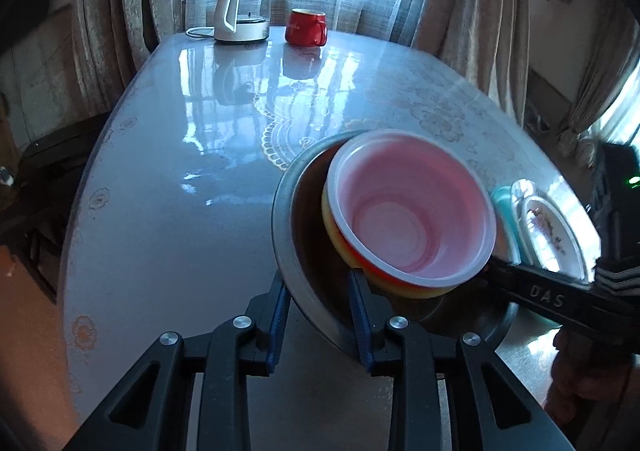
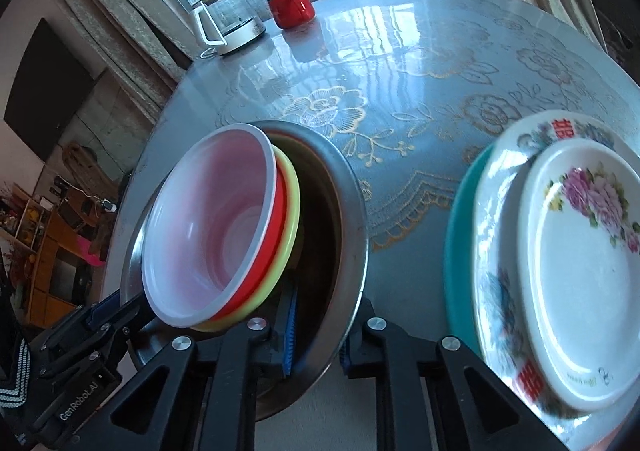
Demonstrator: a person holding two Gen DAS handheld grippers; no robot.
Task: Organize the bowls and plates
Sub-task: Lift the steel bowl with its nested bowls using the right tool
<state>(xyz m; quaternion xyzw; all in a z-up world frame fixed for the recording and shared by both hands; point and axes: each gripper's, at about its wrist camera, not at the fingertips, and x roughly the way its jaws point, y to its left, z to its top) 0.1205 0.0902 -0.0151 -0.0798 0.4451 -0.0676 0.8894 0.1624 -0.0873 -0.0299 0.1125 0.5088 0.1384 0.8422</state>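
A steel bowl [image 1: 286,219] holds a nested stack: a red bowl with a white inside [image 1: 412,207] on a yellow bowl [image 1: 332,223]. My left gripper [image 1: 320,315] is shut on the steel bowl's near rim, one finger inside and one outside. My right gripper [image 2: 320,331] grips the same steel bowl [image 2: 352,227] at its rim; the red bowl [image 2: 216,231] and yellow bowl [image 2: 292,211] show there too. The bowls look tilted. To the right lies a stack of plates: a small flowered plate [image 2: 576,275] on a larger flowered plate [image 2: 496,291] on a teal plate [image 2: 460,235].
A round table with a glossy blue patterned cloth [image 1: 200,171]. At its far edge stand a white kettle [image 1: 240,11] and a red mug [image 1: 306,28]. Curtains and a window lie behind. The plate stack also shows at the right in the left wrist view [image 1: 548,231].
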